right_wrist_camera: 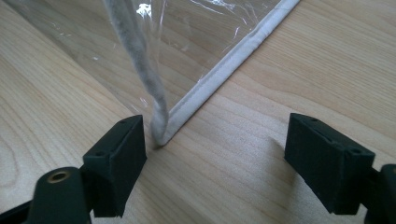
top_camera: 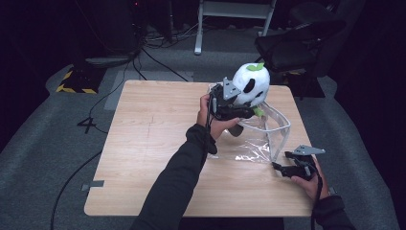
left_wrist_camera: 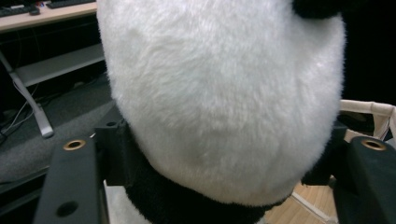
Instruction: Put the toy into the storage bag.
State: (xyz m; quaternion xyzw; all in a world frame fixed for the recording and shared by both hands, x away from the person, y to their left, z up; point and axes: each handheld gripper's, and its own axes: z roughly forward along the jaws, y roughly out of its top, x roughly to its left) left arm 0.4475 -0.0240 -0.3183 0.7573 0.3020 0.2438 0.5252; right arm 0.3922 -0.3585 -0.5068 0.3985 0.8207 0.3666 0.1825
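Left gripper [top_camera: 244,111] pinches plush panda [top_camera: 251,84] above clear zip bag [top_camera: 268,132]; right gripper [right_wrist_camera: 215,154] spread wide at bag's corner.

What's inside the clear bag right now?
The panda plush, held by the left gripper, sits above the clear bag's opening; its lower body is hidden by gripper and hand.

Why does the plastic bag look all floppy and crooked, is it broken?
Not broken, as far as the pictures show. The clear bag is crumpled, its mouth sagging open unevenly on the table. The left gripper holds the panda plush above it. The right gripper sits open at the bag's corner, one jaw beside the white trim.
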